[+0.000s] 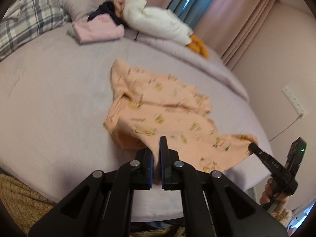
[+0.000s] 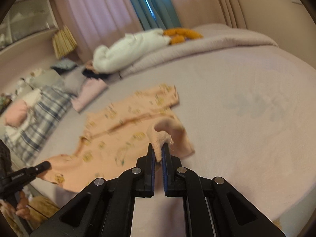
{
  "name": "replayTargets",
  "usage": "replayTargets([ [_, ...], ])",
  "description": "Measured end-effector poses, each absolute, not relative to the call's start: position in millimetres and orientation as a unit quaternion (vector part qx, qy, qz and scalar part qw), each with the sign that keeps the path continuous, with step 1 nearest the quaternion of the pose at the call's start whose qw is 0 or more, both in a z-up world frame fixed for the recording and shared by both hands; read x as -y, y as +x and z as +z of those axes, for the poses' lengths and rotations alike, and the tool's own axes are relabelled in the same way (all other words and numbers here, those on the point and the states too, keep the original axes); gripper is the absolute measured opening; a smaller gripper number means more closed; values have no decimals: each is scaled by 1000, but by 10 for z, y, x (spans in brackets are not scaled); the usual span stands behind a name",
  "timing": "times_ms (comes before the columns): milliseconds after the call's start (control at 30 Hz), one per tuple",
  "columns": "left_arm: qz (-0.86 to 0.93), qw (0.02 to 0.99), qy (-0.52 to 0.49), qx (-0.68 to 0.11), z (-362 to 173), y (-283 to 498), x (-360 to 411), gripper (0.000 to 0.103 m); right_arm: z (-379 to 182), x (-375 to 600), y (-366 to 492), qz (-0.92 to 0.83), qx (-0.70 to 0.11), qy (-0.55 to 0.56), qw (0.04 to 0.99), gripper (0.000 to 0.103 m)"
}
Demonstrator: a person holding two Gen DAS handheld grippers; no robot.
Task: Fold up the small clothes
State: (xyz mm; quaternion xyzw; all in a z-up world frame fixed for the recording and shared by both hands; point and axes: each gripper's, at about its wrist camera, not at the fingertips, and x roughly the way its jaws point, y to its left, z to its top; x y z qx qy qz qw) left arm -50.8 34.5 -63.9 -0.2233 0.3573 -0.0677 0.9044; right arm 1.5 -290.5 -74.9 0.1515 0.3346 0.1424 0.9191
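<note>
small garment (image 1: pixel 158 106): peach, scattered yellow and grey prints
bed sheet (image 1: pixel 49 98): pale lilac
folded cloth (image 1: pixel 98 29): light pink
pillow (image 1: pixel 25 25): grey and white plaid
plush toy (image 1: pixel 158 23): white, orange feet
curtains (image 2: pixel 94 13): pink, teal strip
gripper pads (image 2: pixel 153 158): blue on black

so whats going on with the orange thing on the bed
A person is folding a small peach printed garment on a bed. Each hand holds a gripper: the left gripper is shut on the garment's near edge, and the right gripper is shut on another corner. Both pinched ends are raised off the bed; the rest lies spread on it.
</note>
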Motion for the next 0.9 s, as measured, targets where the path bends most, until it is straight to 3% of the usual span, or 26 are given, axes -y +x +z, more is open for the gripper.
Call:
replayTargets([
  [267,-79,919,-211,-324,-316,-729,-376,5,-412,2972,-204,145,-283,164,934,8],
  [900,-68,904,-231,-355,-483,-748,-548,5,-399,2934,-293,141,-280,160,936,8],
])
